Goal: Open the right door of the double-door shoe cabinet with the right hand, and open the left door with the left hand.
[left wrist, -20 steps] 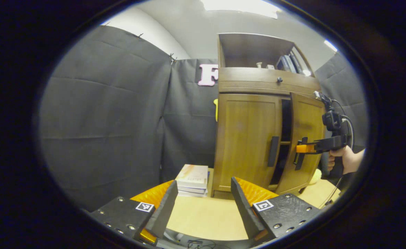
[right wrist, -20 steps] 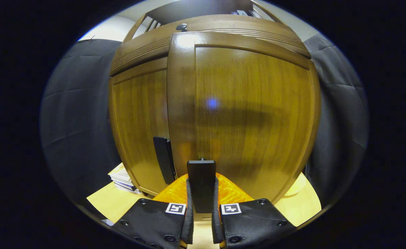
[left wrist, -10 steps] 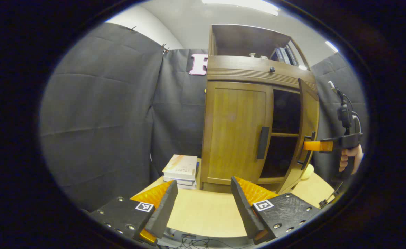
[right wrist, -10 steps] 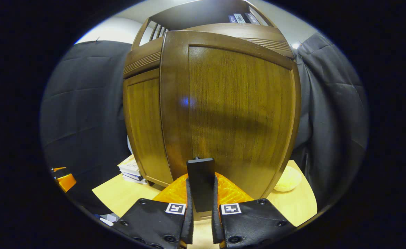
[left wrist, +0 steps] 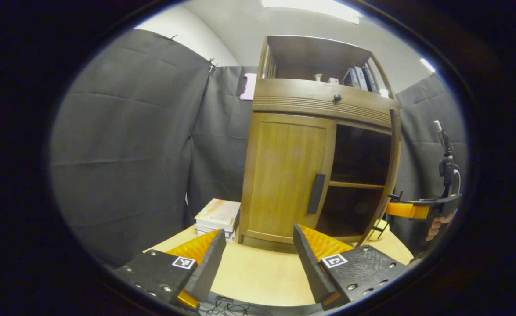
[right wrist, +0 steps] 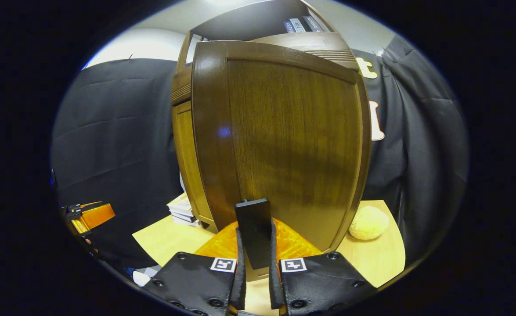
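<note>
The wooden shoe cabinet [left wrist: 301, 98] stands at the back of a light table [left wrist: 258, 272]. Its left door [left wrist: 284, 171] is closed, with a dark vertical handle [left wrist: 316, 193] at its right edge. The right door [right wrist: 284, 140] is swung wide, seen edge-on [left wrist: 393, 166] in the left gripper view, baring dark shelves [left wrist: 356, 185]. My right gripper [right wrist: 254, 245] is shut on the right door's dark handle [right wrist: 253, 230]; that gripper [left wrist: 409, 210] also shows far right in the left gripper view, held by a hand [left wrist: 438, 221]. My left gripper [left wrist: 258, 263] hangs open in front of the left door, short of its handle.
A stack of books [left wrist: 218, 216] lies left of the cabinet. A pale yellow round object [right wrist: 367, 222] sits on the table right of the open door. Books [left wrist: 359, 78] stand on the cabinet's top shelf. Black cloth walls surround the booth.
The right door has swung from slightly ajar to wide open, pulled by my right gripper. My left gripper has shifted a little, with the cabinet now more to its front.
</note>
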Demonstrator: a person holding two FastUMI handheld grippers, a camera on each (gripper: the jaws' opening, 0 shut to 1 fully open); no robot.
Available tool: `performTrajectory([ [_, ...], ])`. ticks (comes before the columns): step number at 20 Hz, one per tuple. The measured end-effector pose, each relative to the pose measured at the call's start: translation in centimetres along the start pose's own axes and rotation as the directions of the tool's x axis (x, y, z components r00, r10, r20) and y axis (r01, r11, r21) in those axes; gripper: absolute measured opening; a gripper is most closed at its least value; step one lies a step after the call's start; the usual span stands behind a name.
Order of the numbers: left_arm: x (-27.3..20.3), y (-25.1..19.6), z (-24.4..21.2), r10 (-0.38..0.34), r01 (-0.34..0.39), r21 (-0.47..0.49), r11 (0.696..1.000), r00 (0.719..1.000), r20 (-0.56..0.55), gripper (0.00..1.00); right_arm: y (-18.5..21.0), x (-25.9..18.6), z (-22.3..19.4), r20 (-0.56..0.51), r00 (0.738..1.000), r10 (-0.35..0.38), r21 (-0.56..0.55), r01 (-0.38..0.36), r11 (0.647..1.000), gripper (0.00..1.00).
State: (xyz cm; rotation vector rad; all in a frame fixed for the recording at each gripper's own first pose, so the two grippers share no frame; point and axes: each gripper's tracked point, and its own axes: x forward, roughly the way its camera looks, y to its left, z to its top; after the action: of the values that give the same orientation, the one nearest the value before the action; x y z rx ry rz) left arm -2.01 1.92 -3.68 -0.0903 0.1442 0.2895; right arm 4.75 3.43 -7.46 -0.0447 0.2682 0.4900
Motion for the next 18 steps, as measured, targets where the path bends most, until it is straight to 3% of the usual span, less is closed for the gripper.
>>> performTrajectory([
  [10, 0.1, -0.6, 0.3, -0.038, 0.038, 0.039, 0.999, 0.999, 0.006, 0.90, -2.9, -3.0, 0.4, -0.003, 1.000, 0.007, 0.047, -0.007, 0.999, 0.22],
  [14, 0.0, -1.2, 0.4, -0.066, 0.065, 0.046, 0.997, 0.998, 0.006, 0.90, -5.6, -5.7, -0.6, 0.004, 1.000, -0.020, -0.026, 0.020, 0.999, 0.23],
  [18, -0.1, -1.6, 0.2, -0.081, 0.081, 0.053, 0.995, 0.997, 0.000, 0.90, -7.5, -7.3, -1.0, 0.006, 1.000, -0.006, 0.005, 0.006, 1.000, 0.23],
])
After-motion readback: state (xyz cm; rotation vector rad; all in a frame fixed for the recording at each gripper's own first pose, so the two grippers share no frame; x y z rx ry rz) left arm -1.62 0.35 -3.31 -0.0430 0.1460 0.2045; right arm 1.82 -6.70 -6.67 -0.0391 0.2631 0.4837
